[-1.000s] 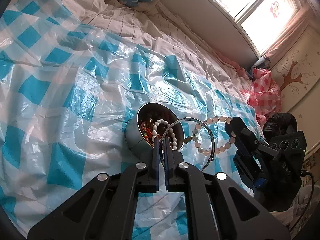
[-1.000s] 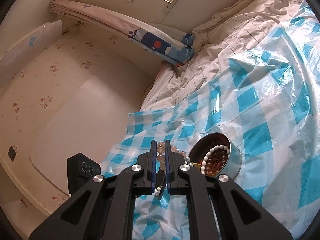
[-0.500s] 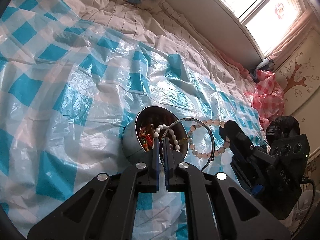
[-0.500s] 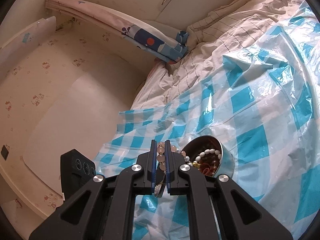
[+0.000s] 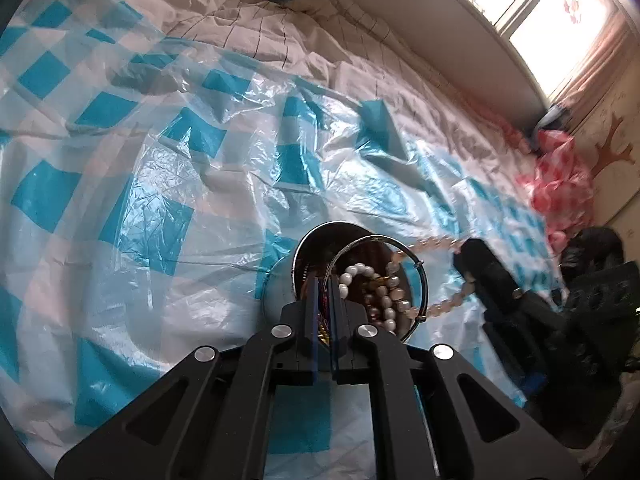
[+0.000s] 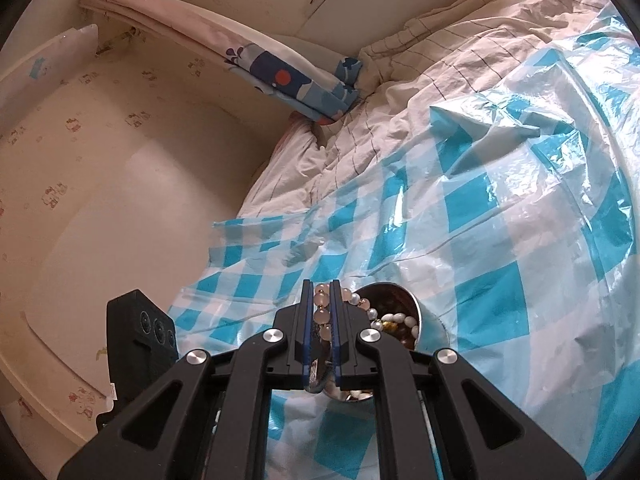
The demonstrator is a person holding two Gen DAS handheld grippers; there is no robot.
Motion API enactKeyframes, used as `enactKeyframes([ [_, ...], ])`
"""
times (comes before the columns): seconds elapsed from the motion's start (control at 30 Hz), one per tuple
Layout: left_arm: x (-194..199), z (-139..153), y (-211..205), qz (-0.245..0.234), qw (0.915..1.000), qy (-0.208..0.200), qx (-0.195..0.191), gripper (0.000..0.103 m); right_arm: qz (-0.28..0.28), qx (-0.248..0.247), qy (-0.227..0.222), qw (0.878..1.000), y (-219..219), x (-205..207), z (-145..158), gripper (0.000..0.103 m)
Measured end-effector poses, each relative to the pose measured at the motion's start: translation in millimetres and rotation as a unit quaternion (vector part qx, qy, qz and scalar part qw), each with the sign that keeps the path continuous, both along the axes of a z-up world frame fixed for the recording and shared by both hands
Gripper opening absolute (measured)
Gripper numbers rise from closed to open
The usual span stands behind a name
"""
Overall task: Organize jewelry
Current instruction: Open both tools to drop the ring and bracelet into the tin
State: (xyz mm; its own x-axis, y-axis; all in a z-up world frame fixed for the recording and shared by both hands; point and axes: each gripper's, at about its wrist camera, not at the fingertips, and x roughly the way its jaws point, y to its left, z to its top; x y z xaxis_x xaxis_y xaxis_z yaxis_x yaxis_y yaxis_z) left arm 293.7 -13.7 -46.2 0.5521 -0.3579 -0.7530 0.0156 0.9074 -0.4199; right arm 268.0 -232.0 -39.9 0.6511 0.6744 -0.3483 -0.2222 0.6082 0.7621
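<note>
In the left wrist view, the left gripper (image 5: 325, 300) sat at lower centre with its jaws almost fully together, pinching the thin silver metal bangle (image 5: 416, 264), whose ring rose to the right of the fingertips over the mouth of the small round shiny metal tin (image 5: 280, 292). The tin lay on the crinkled blue-and-white checked plastic sheet (image 5: 160, 208) spread over the pale grid-lined quilt (image 5: 280, 40), and held a white pearl bracelet (image 5: 384, 300) among other beads too tangled to tell apart. At the right of that frame, the right gripper (image 5: 470, 252) was blurred, with a pale pink bead strand (image 5: 434, 245) running from the bangle to its tip.

In the right wrist view, the right gripper (image 6: 322, 300) at lower centre had its jaws nearly closed on the pink bead strand (image 6: 321, 314), several beads showing between the blue pads. The tin (image 6: 416, 312) lay just right of the fingertips, partly behind them. A blue cartoon-print pillow (image 6: 296, 84) rested at upper centre.
</note>
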Motion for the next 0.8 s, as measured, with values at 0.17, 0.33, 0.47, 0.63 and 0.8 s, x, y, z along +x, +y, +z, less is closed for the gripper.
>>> enactKeyframes([
  [0.17,1.8,-2.3,-9.7,-0.006,0.9995,0.006,0.03,0.007,-0.005,-0.01,-0.002,1.0,-0.6,1.2,-0.3,0.009],
  [0.33,-1.1,4.9,0.6,0.009,0.9999,0.008,0.008,0.014,0.009,-0.018,0.004,1.0,7.9,3.6,-3.6,0.009],
  [0.47,-7.4,17.8,8.0,0.028,0.9995,-0.01,0.014,0.034,0.026,-0.024,0.009,0.999,16.9,5.3,-5.8,0.013],
  [0.63,-16.8,31.5,8.9,0.048,0.9959,-0.028,0.071,0.046,0.024,-0.039,0.005,0.999,19.9,2.2,-1.0,0.03],
  [0.8,-34.5,48.5,13.4,0.081,0.9856,-0.055,0.138,0.064,-0.003,-0.104,-0.006,0.995,25.1,-5.1,15.2,0.058],
])
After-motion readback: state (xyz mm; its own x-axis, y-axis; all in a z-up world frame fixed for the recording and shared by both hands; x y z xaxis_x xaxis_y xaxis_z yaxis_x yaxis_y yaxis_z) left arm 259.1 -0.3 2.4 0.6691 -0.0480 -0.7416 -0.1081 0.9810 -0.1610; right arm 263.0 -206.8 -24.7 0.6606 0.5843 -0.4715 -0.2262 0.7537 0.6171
